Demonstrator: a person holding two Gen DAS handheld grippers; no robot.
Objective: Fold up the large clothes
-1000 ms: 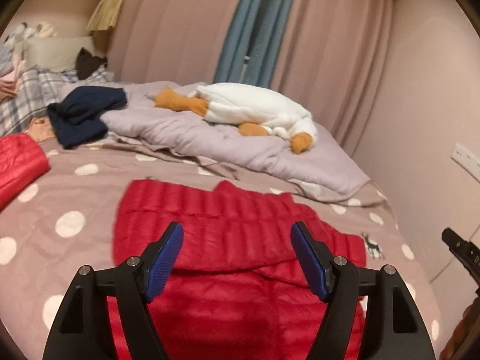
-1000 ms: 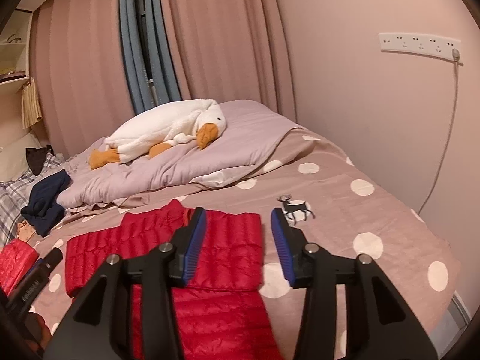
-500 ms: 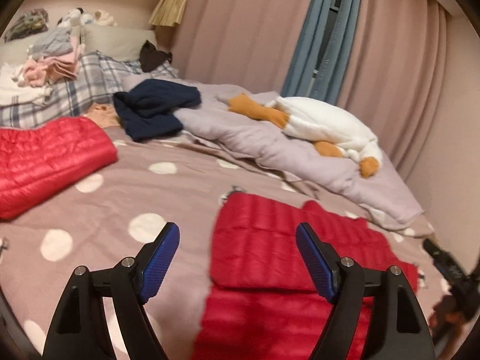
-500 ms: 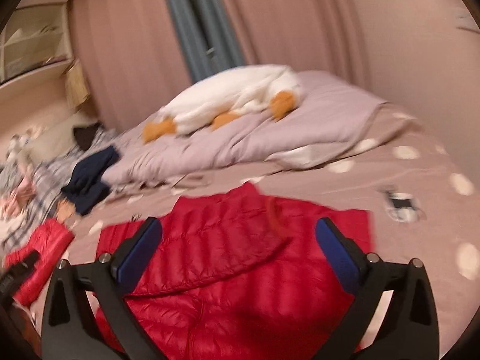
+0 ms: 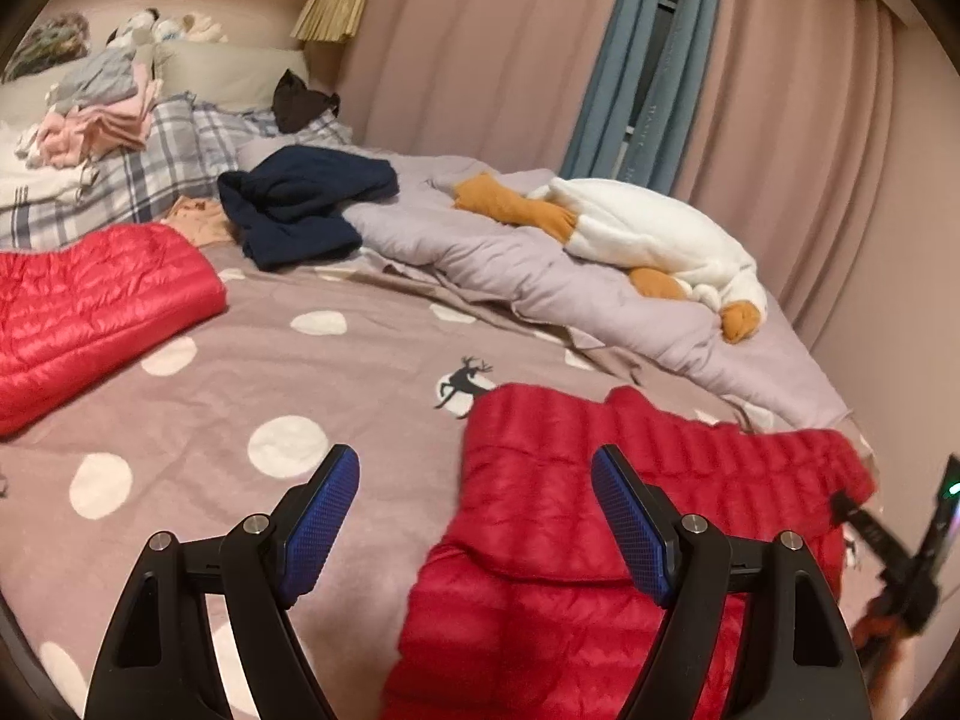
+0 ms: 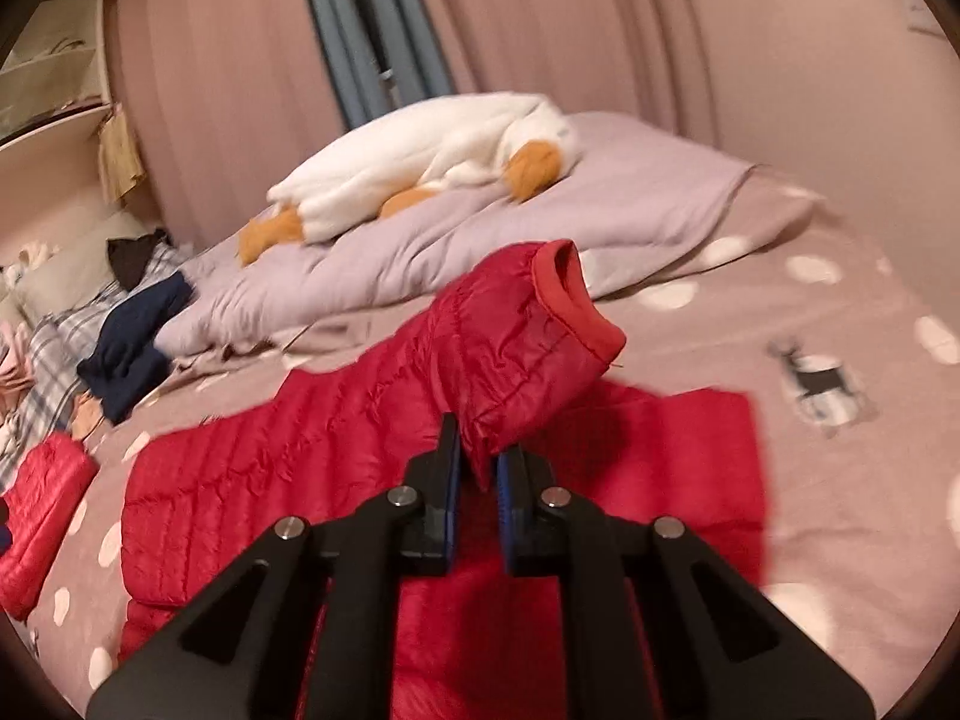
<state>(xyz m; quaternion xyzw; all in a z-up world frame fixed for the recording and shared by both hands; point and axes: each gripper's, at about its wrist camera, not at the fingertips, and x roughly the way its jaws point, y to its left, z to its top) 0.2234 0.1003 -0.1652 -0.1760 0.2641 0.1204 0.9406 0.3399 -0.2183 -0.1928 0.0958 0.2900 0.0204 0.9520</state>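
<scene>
Two claws were in the room, one in each of the person's hands, both aimed over a bed (image 5: 360,372) covered in a mauve sheet with white dots.

Item one: red quilted down jacket (image 6: 288,468), lying on the bed close in front of both claws. Its body lay spread flat, long axis running across the bed from left to right in the right wrist view. One sleeve (image 6: 516,336) was lifted off the body and pointed up and away toward the far wall, its cuff (image 6: 576,306) open at the top end.

Item two: right claw (image 6: 477,468), jaws just closed, clenched on a fold of that sleeve near its lower end, the fabric pinched between the blue pads.

Item three: left claw (image 5: 474,516), released, jaws standing wide apart with nothing pressed between them. It hung above the left edge of the jacket (image 5: 600,510), one pad over bare sheet, the other over red quilting.

Item four: second red quilted garment (image 5: 90,306), lying on the bed well apart to the left.

Item five: dark navy garment (image 5: 300,204), crumpled, beyond it near the plaid bedding (image 5: 150,174).

Item six: lilac duvet (image 5: 540,276), bunched across the far side of the bed, with a white plush goose (image 5: 648,234) lying on top, orange feet toward the pillows.

Item seven: pink curtains (image 5: 480,60) along the far wall.
</scene>
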